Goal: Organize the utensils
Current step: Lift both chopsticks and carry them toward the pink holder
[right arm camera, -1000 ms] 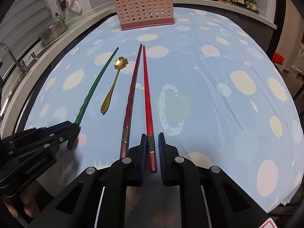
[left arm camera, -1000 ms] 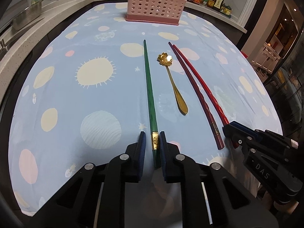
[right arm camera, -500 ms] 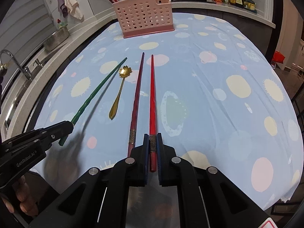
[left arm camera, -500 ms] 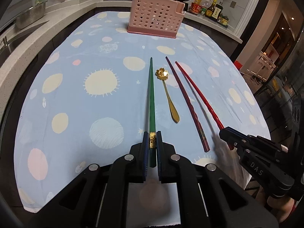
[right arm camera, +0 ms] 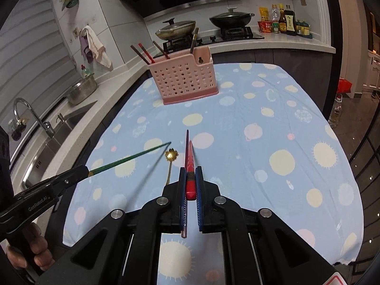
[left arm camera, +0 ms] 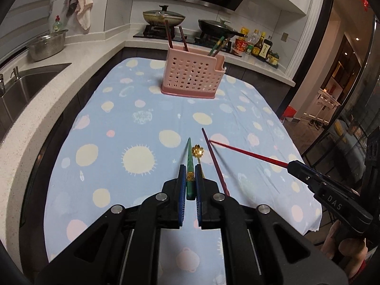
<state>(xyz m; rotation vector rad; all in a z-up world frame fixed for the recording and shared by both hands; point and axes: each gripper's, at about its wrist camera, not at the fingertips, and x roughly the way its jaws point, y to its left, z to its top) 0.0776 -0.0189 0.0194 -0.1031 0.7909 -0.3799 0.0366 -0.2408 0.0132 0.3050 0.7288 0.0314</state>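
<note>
Green chopstick pinched in left gripper, glossy red chopstick in right gripper, perforated pink holder.

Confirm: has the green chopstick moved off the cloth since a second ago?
Yes. The green chopstick, clamped in the left gripper, now hangs lifted above the tablecloth, while the gold spoon lies put.

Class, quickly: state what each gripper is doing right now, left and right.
Left gripper: shut on the green chopstick, lifted off the tablecloth.
Right gripper: shut on the red chopstick, lifted too.
</note>
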